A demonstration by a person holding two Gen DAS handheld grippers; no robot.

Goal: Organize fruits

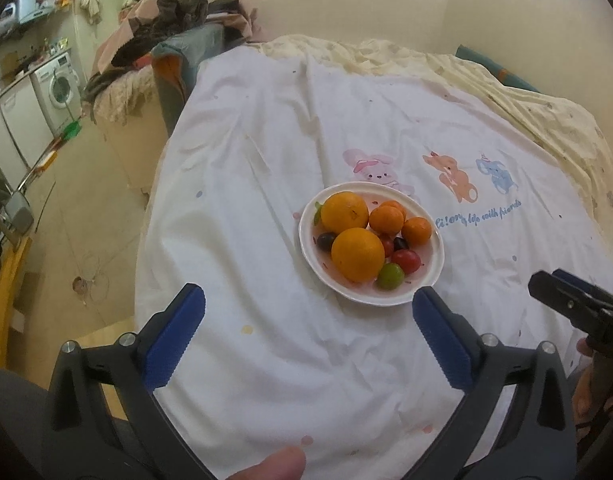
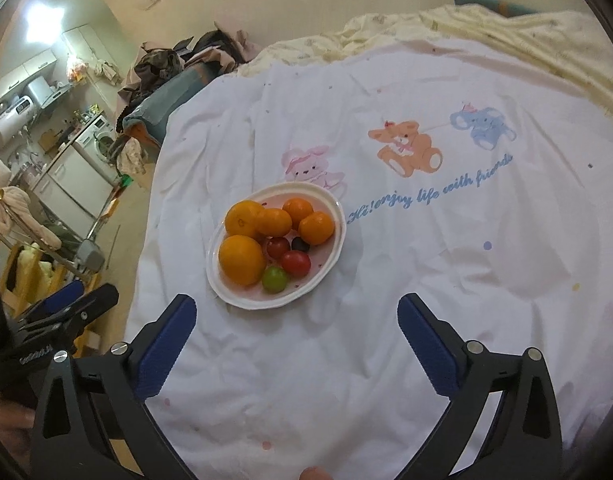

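Both the left tool (image 1: 309,306) and the right tool (image 2: 297,314) hover spread wide and empty above the white sheet (image 2: 386,280) on the bed, just short of the plate (image 2: 334,248) heaped with oranges (image 2: 242,260), tomatoes (image 2: 295,263) and grapes (image 2: 275,279) near the bed's middle.

White cartoon-print sheet (image 2: 386,280) over cream bedding (image 1: 546,112), clothes pile (image 1: 166,28), washing machine (image 1: 60,88) at left
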